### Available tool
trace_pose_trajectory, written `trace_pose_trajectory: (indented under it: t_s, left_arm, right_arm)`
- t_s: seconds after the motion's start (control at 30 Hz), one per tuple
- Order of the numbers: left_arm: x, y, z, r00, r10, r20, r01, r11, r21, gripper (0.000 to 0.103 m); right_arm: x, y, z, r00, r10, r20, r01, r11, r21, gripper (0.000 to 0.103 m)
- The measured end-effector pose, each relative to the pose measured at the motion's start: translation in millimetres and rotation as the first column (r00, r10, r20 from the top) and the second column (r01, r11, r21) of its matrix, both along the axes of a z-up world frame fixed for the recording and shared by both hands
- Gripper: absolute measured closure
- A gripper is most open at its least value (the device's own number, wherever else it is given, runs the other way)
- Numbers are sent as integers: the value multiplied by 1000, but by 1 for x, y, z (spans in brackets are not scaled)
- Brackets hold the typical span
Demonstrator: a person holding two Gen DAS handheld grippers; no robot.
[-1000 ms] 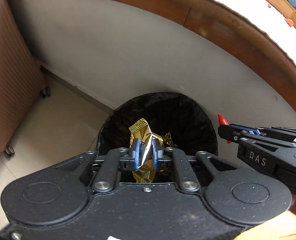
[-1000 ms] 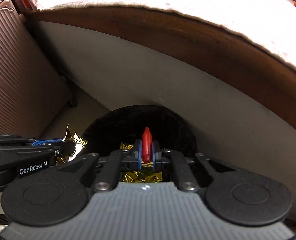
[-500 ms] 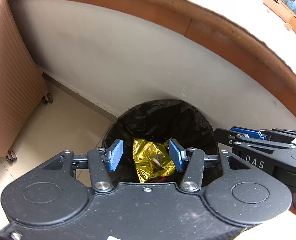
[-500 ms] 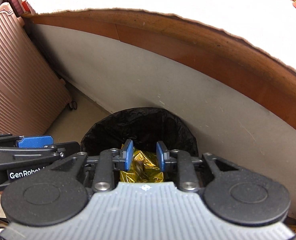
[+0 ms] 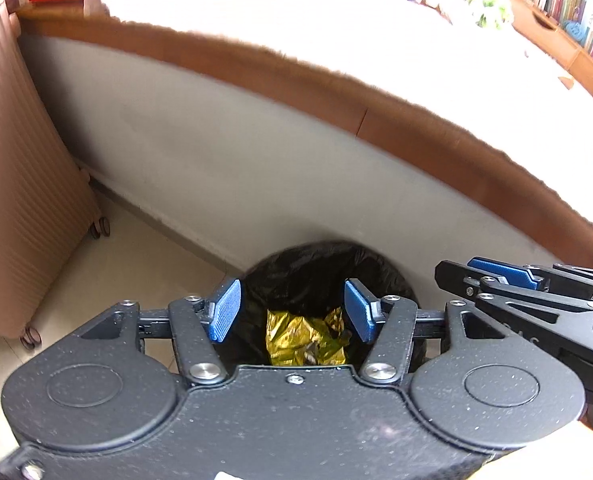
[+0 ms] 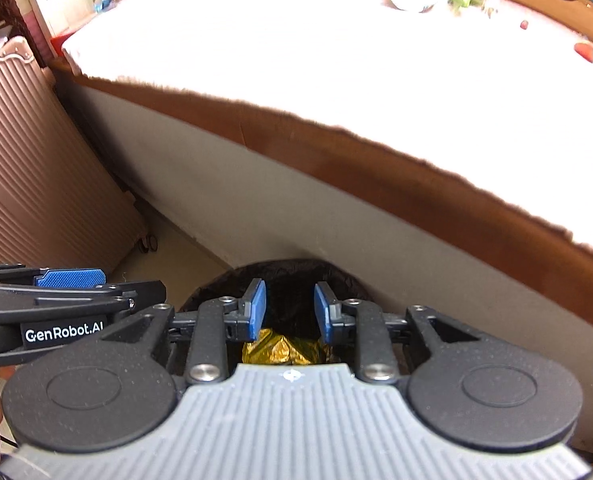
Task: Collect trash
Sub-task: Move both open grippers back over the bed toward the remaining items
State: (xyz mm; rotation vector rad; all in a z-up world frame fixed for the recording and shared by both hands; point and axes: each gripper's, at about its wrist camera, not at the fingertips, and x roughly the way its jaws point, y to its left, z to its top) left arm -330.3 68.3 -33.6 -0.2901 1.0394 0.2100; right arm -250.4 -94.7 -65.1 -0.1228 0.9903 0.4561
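Blue pads (image 5: 225,310) of the left gripper (image 5: 292,314) stand spread wide and empty above the bin (image 5: 328,268). The right gripper (image 6: 289,310), beside it, also hangs over the bin with its jaws parted, holding nothing. Inside the black-lined bin lies crumpled gold foil (image 5: 304,338). Behind the bin runs a grey wall (image 5: 232,168); left of it stands a suitcase (image 5: 20,200).
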Motion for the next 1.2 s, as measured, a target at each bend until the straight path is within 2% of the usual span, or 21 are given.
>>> trace_pose_trajectory:
  t_s: [0.03,0.1,0.17,0.3,0.43,0.57,0.7,0.8,0.93,1.2]
  left_arm:
    - [1,0,9,1000,-4,20,4,1000,7,46]
    - [2,0,26,998,-11,60,10,1000,25,36]
    - [5,0,47,992,-17,123,10,998,54,19]
    - [16,1,84,976,-34,216,15,996,89,15]
    - [42,-2,118,953,-40,300,15,996,86,13]
    - [77,-14,143,935,-55,349,24,995,93,13]
    - [117,-27,154,923,-76,377,54,996,67,12]
    - [151,-37,155,925,-95,369,79,995,57,17]
    - [189,-59,147,926,-136,353,114,990,82,29]
    - [256,-105,124,940,-176,293,155,984,92,41]
  right_arm:
    - [0,-2,7,1000,-2,14,2,1000,8,57]
    - [0,-8,23,999,-9,49,8,1000,28,56]
    - [1,-15,42,996,-18,86,14,999,50,53]
    - [7,-31,81,985,-39,166,25,996,89,46]
    - [26,-47,116,966,-85,245,52,989,139,39]
    - [57,-62,142,943,-154,294,111,981,159,36]
    - [89,-82,152,921,-212,328,174,974,143,36]
    - [114,-96,155,907,-235,349,208,971,115,36]
    - [147,-118,154,899,-280,336,264,960,93,37]
    - [207,-155,140,912,-319,257,311,948,76,47]
